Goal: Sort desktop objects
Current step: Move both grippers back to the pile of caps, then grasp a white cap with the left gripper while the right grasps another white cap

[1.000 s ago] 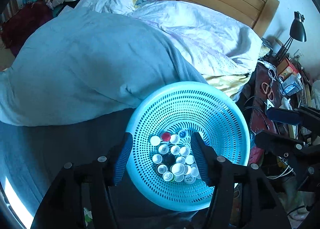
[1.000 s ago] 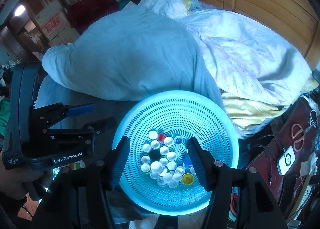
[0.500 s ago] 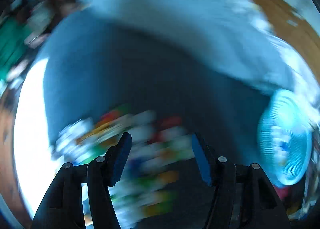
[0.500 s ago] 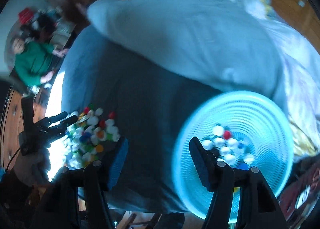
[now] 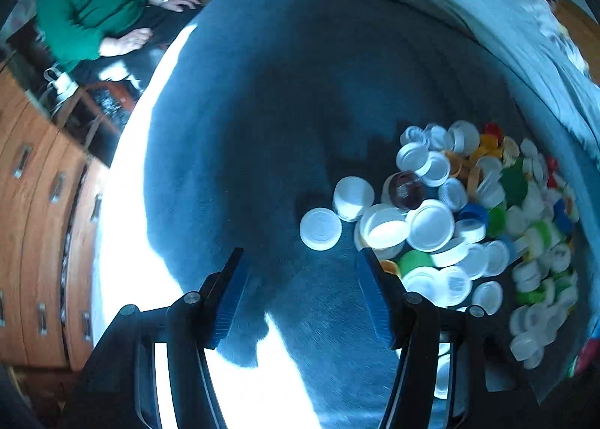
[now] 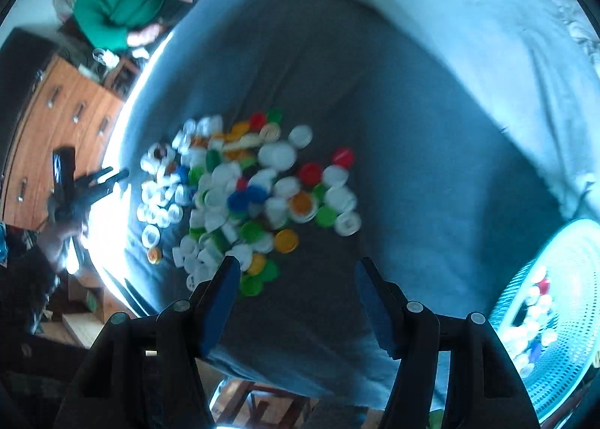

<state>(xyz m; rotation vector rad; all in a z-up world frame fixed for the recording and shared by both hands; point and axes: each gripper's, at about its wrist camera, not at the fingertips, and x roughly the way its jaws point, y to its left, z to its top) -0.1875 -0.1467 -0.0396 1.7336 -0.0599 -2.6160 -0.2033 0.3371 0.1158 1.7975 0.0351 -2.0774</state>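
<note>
A pile of bottle caps (image 5: 450,211), mostly white with green, orange, red and blue ones, lies on a dark blue-grey bedspread (image 5: 281,91). My left gripper (image 5: 300,271) is open and empty, just left of the pile; a lone white cap (image 5: 320,228) lies ahead of it. In the right wrist view the pile (image 6: 247,192) lies ahead and to the left of my right gripper (image 6: 296,279), which is open and empty. A light blue perforated basket (image 6: 555,316) with several caps inside sits at the far right. The left gripper (image 6: 97,181) shows beside the pile.
A light blue quilt (image 6: 468,35) is heaped at the back. A person in a green sweater (image 5: 86,5) sits beyond the bed's edge. A wooden chest of drawers (image 5: 33,204) stands to the left. Bright sunlight falls on the bed's left edge (image 5: 127,166).
Both grippers have swung left from above the basket toward the pile of caps. The basket has left the left wrist view and moved to the right edge of the right wrist view.
</note>
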